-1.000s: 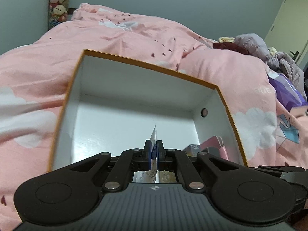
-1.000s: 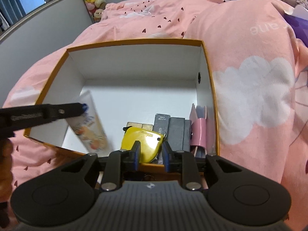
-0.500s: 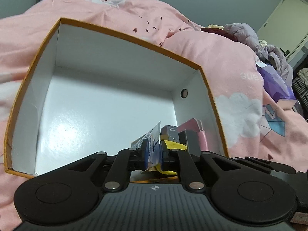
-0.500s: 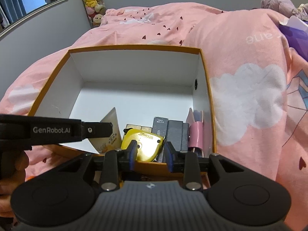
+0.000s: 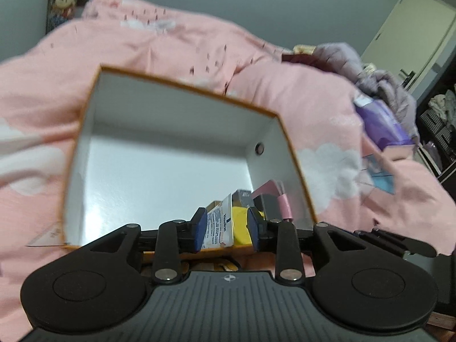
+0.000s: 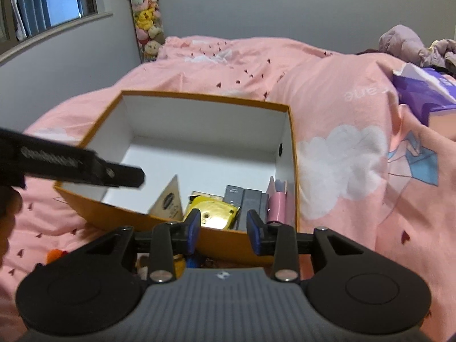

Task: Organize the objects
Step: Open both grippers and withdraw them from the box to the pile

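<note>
While the left tongs (image 5: pixel 226 229) are opening above the near wall of the orange box (image 5: pixel 182 85), the white tube (image 5: pixel 219 225) is sitting in the gap between the blue pads (image 5: pixel 199 228), no longer pinched as far as I can judge. Tube is standing in the box's near right corner, leaning against the yellow item (image 5: pixel 240 222); dark cases (image 5: pixel 242 195) and a pink case (image 5: pixel 280 199) are lining the right wall beyond it. View is blurred, so pad contact is hard to call.

From the right wrist, the right tongs (image 6: pixel 223 229) are also opening, nothing between them; they are hanging just outside the box's (image 6: pixel 205 98) near wall, with the yellow item (image 6: pixel 213 212) right behind the gap. Left tongs' arm (image 6: pixel 82 168) is crossing over the box's left rim. Tube (image 6: pixel 169 199) is showing as a pale wedge left of the yellow item.

To finish the drop well: let the pads get fully clear before lifting, then pull straight up and back so a pad isn't dragging the tube over.

Room: far and left parts of the box floor are bare, good for the next items. Near wall is the edge to watch. Loose small things (image 6: pixel 176 265) are lying on the pink bed (image 6: pixel 342 171) below the near wall.
</note>
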Motion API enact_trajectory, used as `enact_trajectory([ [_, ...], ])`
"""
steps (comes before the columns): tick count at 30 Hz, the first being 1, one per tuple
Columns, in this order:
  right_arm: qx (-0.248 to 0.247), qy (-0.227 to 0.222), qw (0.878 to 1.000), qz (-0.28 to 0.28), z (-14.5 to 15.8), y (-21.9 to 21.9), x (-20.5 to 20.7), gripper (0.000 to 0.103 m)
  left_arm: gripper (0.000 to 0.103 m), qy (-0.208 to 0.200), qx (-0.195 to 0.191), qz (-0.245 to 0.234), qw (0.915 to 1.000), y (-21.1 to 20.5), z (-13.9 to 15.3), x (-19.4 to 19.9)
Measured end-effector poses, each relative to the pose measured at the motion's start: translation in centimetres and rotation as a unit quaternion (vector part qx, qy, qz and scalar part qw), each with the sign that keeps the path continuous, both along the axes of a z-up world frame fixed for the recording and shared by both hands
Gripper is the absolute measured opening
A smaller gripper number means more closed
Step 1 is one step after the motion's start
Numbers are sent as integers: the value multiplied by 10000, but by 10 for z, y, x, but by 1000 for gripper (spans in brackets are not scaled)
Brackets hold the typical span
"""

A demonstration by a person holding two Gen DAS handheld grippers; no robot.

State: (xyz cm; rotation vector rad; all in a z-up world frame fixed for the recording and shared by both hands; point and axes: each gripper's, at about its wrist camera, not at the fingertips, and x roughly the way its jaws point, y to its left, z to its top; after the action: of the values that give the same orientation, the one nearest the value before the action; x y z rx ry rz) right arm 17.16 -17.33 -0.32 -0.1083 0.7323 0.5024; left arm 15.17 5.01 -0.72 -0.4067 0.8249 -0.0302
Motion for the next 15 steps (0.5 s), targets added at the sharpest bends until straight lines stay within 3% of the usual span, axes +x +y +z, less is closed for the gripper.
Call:
enact_trajectory([
  [4, 265, -154, 9995, 23, 7, -8, -27, 44, 52, -237, 314, 10, 9992, 4, 22, -34],
  [7, 358, -30, 9993, 74, 4, -9, -42, 50, 54, -237, 510, 113, 9984, 7, 28, -57],
  [11, 436, 288, 9983, 252, -7, -5, -61, 57, 61, -79, 840, 191, 9963, 6, 18, -81],
  [15, 373, 580, 9965, 474, -21, 4, -76, 63, 61, 338, 1212, 54, 9920, -6, -7, -100],
])
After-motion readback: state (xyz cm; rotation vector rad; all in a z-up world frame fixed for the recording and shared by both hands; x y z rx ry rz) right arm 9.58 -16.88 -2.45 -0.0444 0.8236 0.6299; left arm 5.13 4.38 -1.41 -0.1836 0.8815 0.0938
